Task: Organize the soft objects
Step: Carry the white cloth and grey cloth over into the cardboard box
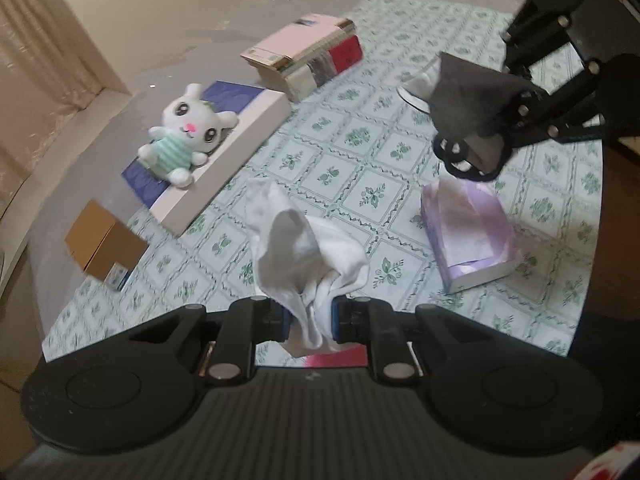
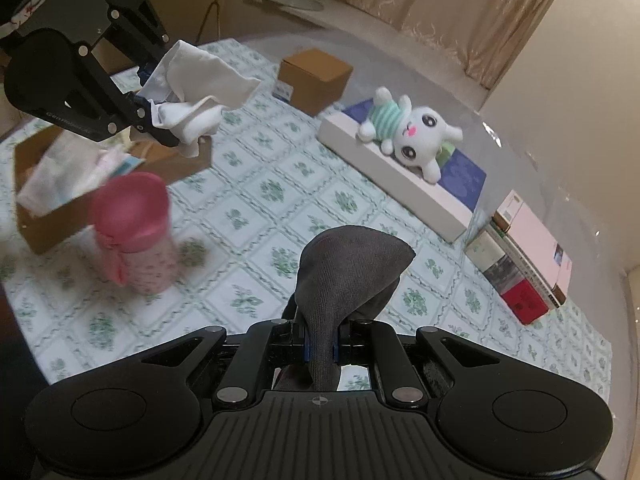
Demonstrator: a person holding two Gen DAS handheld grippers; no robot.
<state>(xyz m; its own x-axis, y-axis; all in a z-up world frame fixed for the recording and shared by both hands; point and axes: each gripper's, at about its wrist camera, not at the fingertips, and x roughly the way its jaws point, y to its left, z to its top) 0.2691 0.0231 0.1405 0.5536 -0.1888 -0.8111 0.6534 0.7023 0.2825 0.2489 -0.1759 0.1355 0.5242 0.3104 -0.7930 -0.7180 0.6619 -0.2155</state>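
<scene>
- A white sock (image 1: 308, 252) is clamped in the left hand-held gripper (image 1: 310, 320), lifted above the patterned cloth (image 1: 360, 168).
- A grey sock (image 2: 348, 272) is pinched by the right hand-held gripper (image 2: 320, 344).
- Either sock could slip free, being gripped only by a bunched edge.
- The pink bottle (image 2: 136, 232) could be toppled by a dangling sock.

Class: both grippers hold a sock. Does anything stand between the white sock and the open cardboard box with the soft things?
Nothing visible does. The white sock hangs from the left gripper above the box; the pink bottle stands beside it.
</scene>
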